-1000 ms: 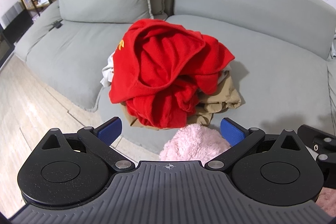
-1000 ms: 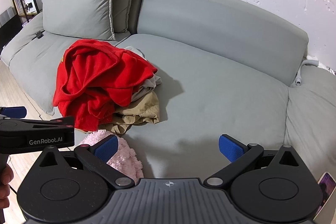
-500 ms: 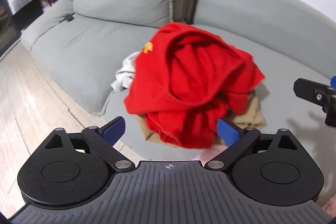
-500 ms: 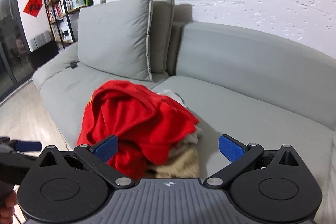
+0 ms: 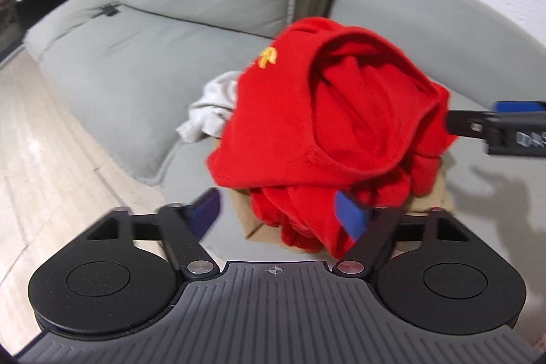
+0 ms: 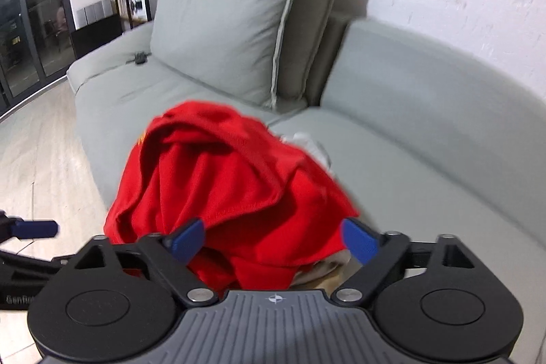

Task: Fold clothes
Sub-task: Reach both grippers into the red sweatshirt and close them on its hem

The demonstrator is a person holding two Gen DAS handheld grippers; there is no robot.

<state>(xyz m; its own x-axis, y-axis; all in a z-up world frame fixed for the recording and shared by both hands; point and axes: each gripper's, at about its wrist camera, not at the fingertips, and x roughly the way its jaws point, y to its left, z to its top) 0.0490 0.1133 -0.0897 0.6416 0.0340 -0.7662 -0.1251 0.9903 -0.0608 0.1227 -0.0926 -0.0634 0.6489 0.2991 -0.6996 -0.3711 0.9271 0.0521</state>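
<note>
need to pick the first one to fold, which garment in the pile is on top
The red garment: it drapes over the tan garment and the white garment, which only peek out from under it.

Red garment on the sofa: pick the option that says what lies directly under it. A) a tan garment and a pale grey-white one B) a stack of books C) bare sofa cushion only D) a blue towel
A: in the left wrist view the red garment tops the pile, with a tan garment showing beneath its lower edge and a pale grey-white one poking out at its left side.
</note>
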